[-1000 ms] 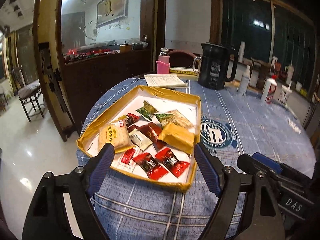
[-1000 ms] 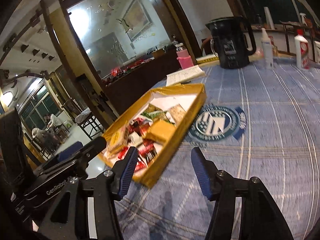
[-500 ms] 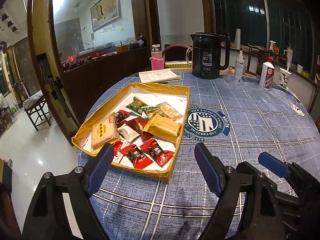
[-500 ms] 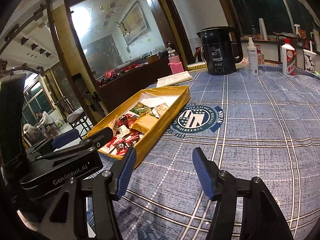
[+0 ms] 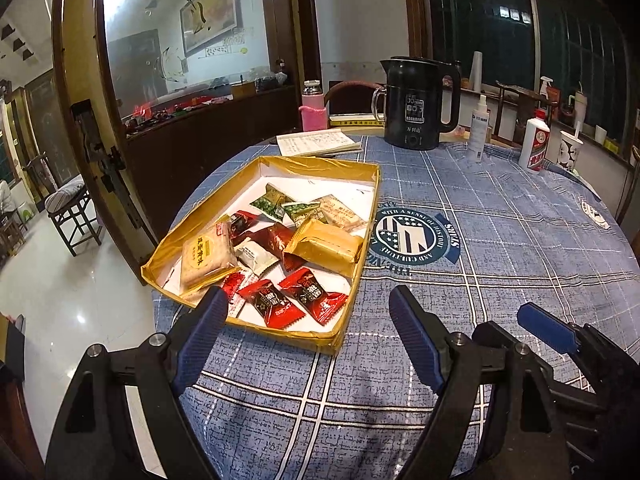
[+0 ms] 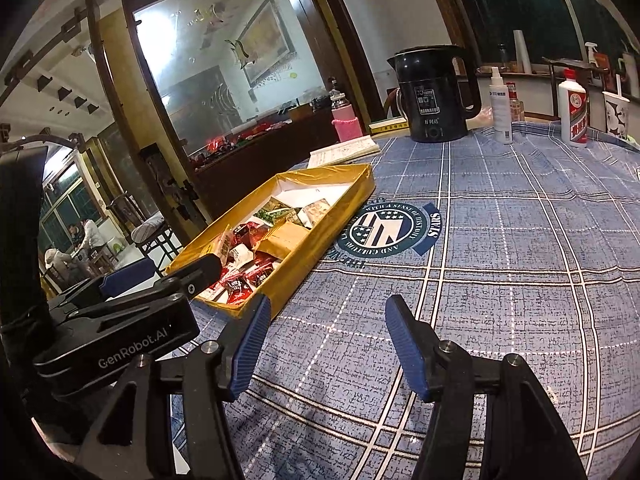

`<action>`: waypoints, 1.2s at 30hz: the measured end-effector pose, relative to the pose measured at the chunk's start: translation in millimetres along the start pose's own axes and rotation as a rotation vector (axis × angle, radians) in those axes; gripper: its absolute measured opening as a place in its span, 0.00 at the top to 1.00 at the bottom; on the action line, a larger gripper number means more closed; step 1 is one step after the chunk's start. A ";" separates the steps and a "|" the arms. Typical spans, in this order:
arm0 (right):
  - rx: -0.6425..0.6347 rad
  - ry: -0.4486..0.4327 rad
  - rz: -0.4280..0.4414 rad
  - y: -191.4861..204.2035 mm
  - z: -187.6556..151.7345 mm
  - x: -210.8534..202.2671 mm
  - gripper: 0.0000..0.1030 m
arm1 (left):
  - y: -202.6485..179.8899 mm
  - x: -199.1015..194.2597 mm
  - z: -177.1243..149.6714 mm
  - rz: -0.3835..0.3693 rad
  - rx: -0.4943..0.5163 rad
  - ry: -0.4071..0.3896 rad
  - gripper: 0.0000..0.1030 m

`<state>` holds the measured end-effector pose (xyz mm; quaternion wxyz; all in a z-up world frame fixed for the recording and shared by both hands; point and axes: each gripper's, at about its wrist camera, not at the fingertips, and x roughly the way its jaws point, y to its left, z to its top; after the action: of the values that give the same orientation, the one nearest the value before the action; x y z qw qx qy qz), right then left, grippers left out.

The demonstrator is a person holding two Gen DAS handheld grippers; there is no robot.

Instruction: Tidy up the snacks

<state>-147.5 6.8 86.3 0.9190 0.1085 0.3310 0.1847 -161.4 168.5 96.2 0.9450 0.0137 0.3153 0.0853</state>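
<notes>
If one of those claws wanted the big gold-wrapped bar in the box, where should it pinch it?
Probably across its short width, coming down from above. The gold-wrapped bar lies flat on top of the other snacks, its long sides exposed, while its far end sits close to the gold box wall. The open left gripper is nearer; a finger on each long side should fit.

1. Left gripper [image 5: 308,312]: black angular frame carrying ribbed blue pads on its fingers [image 5: 202,330], silver screws showing at the pivots.
2. Right gripper [image 6: 322,328]: matching black frame, blue ribbed pads, silver screws.
3. Left unit's body, seen from the right wrist view, bearing white "GenRobot.AI" lettering.
</notes>
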 end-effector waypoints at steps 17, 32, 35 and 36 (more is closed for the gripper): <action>0.013 0.019 -0.003 -3.5 -2.2 3.1 0.38 | -1.5 -4.3 -4.3 0.006 0.007 0.002 0.19; 0.042 0.019 -0.009 -14.4 -9.3 -3.0 0.38 | -14.6 -1.7 -6.5 0.004 0.034 0.020 0.19; 0.047 0.022 -0.009 -15.6 -9.3 -1.9 0.37 | -15.8 0.2 -6.3 0.004 0.036 0.026 0.19; 0.048 0.023 -0.009 -15.9 -9.4 -1.5 0.37 | -16.3 0.5 -6.3 0.004 0.036 0.028 0.19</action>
<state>-150.4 -7.6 74.9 0.9131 0.1270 0.3462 0.1738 -162.3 152.4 89.5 0.9400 0.0302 0.3300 0.0814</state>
